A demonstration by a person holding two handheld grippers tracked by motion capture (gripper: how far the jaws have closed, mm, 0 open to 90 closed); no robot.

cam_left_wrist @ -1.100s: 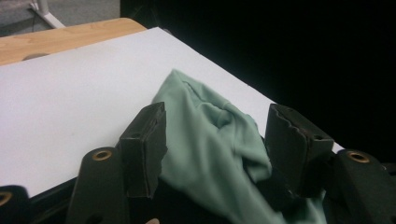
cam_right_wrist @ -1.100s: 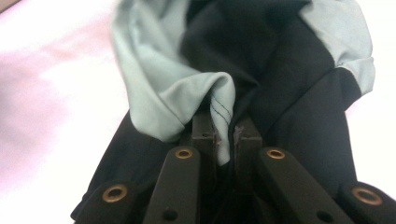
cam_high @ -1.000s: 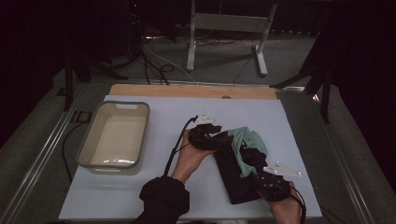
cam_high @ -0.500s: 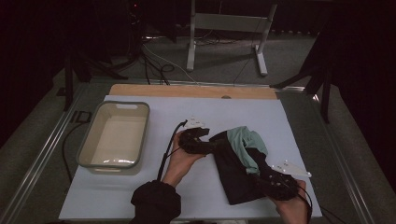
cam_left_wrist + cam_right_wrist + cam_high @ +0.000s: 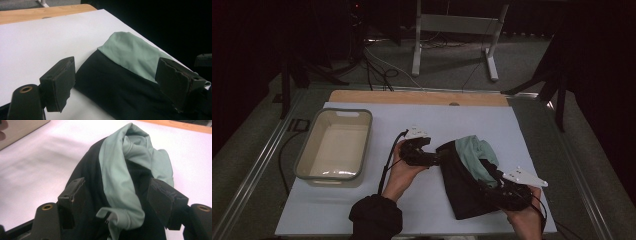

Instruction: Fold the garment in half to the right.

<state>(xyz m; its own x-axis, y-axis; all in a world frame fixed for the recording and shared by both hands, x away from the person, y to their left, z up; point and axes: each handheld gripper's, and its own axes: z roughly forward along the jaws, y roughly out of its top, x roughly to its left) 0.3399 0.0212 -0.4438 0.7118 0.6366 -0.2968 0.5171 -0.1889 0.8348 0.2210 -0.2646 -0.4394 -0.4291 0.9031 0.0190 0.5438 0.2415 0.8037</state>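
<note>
Black-and-green garment (image 5: 469, 175) bunched on the tabletop (image 5: 362, 210)
Left tool (image 5: 116, 85) and right tool (image 5: 117, 202) gape wide, empty, flanking it, likely to grasp opposite edges.

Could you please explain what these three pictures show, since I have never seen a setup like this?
A person at a table holds a two-jaw tool in each hand. The high view looks down from above: the left tool and the right tool sit at either side of a black and pale green garment, with a beige tub farther left. The other two pictures come from cameras riding on each tool, looking along its jaws. Both tools stand open around the garment, and nothing looks clamped yet.
</note>
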